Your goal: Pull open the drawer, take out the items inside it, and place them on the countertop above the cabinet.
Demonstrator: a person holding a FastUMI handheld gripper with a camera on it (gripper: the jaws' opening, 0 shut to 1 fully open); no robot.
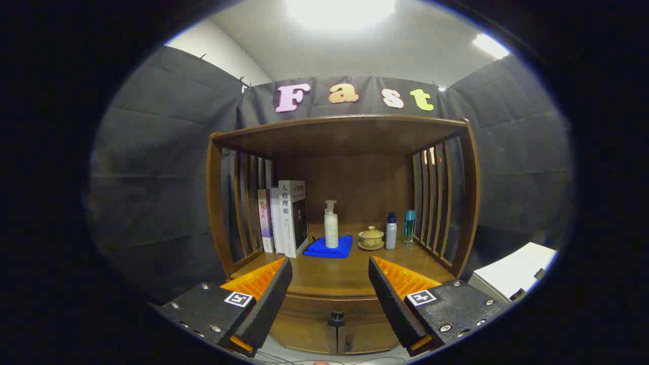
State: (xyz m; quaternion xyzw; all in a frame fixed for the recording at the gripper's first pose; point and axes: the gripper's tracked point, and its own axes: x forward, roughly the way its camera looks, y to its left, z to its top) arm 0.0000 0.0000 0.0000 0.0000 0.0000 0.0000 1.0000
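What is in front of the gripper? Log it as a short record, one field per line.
gripper: open, fingers spread, holding nothing
drawer: shut, below the countertop, between and under the fingers
drawer knob: dark, untouched, low between the fingers
countertop: wooden, just beyond the fingers
on countertop: books upright, pump bottle on blue cloth, lidded cup, two small bottles
task stage: drawer not yet opened

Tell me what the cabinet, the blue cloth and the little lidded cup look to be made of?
Cabinet: wood, brown with a soft sheen, slatted sides. Cloth: soft matte fabric, folded, maybe microfibre. Cup: glazed ceramic by its shine, likely. The open gripper has foam-like black fingers, apart before the drawer knob.
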